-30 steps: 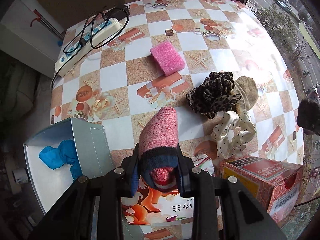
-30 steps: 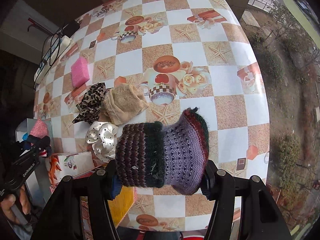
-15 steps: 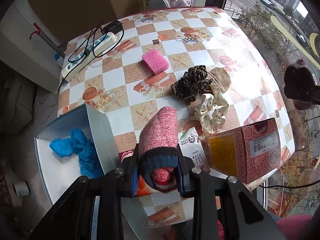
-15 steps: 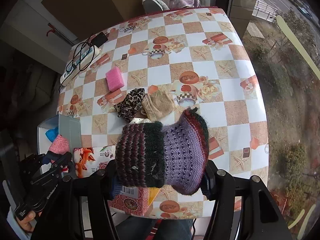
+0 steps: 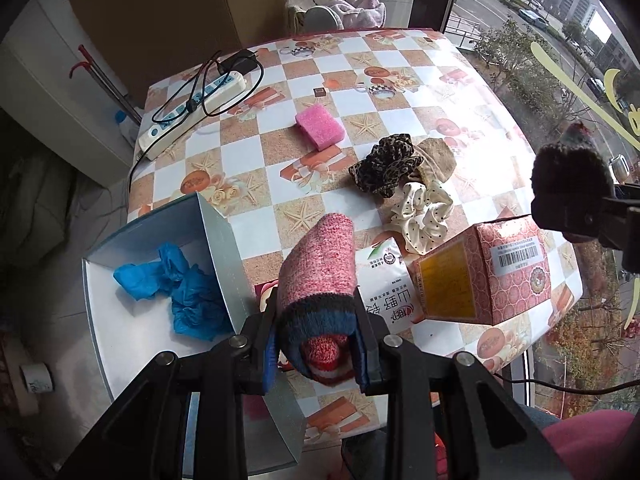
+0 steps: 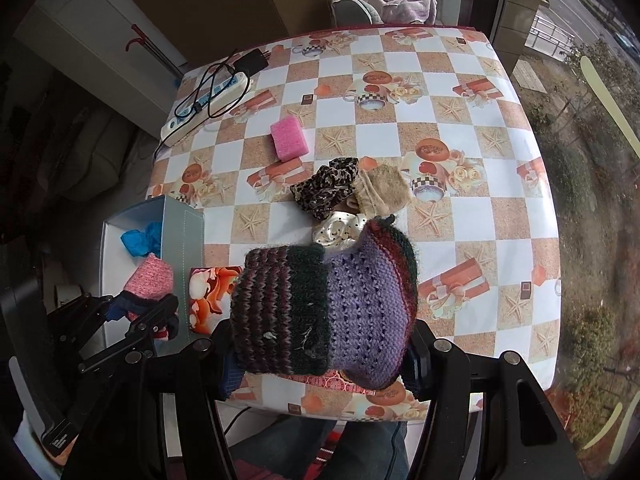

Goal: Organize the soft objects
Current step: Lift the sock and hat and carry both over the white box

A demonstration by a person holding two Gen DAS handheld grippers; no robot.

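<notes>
Below me stands a table under a glossy checkered oilcloth of starfish and teacups (image 5: 360,100). Brown cardboard (image 5: 160,20) leans behind it; daylight enters the right-hand window (image 5: 560,40).

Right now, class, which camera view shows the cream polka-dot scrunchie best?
The left wrist view: the cream polka-dot scrunchie lies fully in sight beside the leopard scrunchie. In the right wrist view only a sliver peeks out, since the purple knitted piece held in the right tongs covers most of it.
</notes>
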